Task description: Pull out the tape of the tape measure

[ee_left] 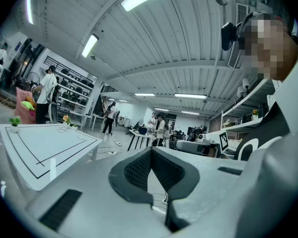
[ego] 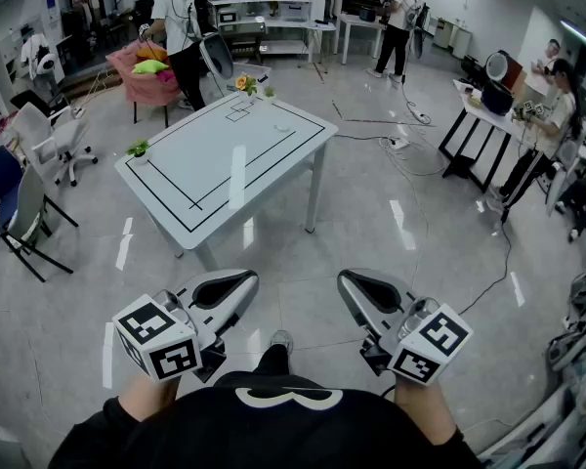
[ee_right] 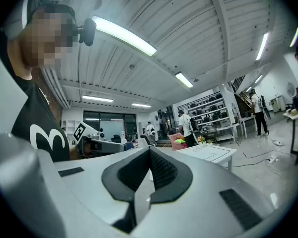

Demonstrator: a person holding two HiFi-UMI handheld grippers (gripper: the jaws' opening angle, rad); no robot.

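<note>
Both my left gripper (ego: 242, 281) and right gripper (ego: 352, 281) are closed on nothing, well short of the table (ego: 205, 169). I'd walk up first; the small blob (ego: 283, 126) near its far-right edge may be the tape measure.

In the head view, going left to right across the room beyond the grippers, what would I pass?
Blue chair → white office chair → small green plant at the table's left corner → white table → desk with black legs → seated person.
</note>
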